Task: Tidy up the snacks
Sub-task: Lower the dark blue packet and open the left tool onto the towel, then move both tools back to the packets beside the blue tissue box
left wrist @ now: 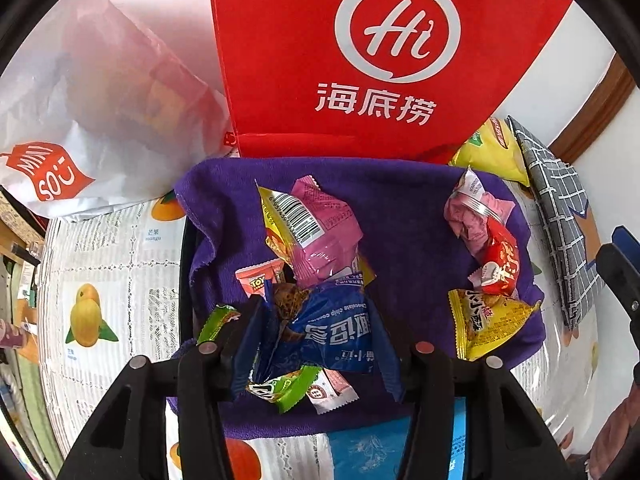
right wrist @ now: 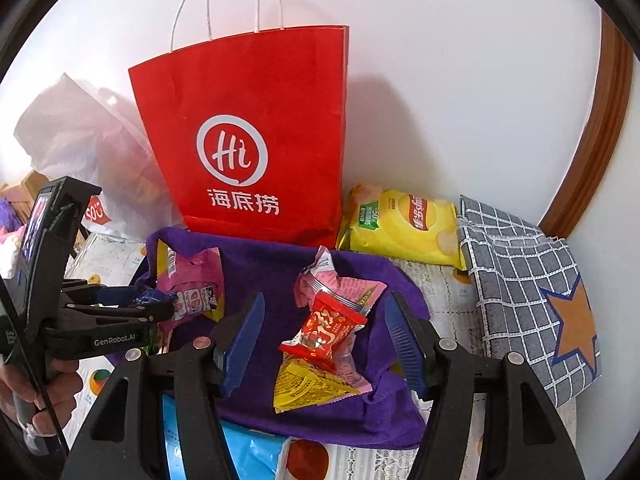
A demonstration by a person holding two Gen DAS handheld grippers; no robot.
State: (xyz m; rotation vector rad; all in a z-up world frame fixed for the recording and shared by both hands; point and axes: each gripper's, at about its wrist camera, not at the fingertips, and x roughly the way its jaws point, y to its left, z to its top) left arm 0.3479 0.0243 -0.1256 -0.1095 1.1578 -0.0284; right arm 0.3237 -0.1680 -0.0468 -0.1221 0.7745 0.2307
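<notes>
Left wrist view: left gripper point(left wrist: 316, 344) has its jaws around the blue cookie packet point(left wrist: 332, 332) on the purple towel point(left wrist: 408, 232), near its left edge; whether the pads press cannot be told. Right gripper point(right wrist: 324, 344) hangs with jaws apart, gripping nothing, above the red candy packet point(right wrist: 324, 332). Risk: the slick blue cookie packet may slip, or drag the green packet point(left wrist: 288, 388) touching it.

We see a plain white wall point(right wrist: 460, 80) at the far side, evenly lit, with a curved brown wooden trim point(right wrist: 600, 128) running down its right edge (perhaps a door frame; we cannot tell). The table wears a fruit-printed covering point(left wrist: 112, 280); cluttered shelving point(left wrist: 18, 240) shows at far left
</notes>
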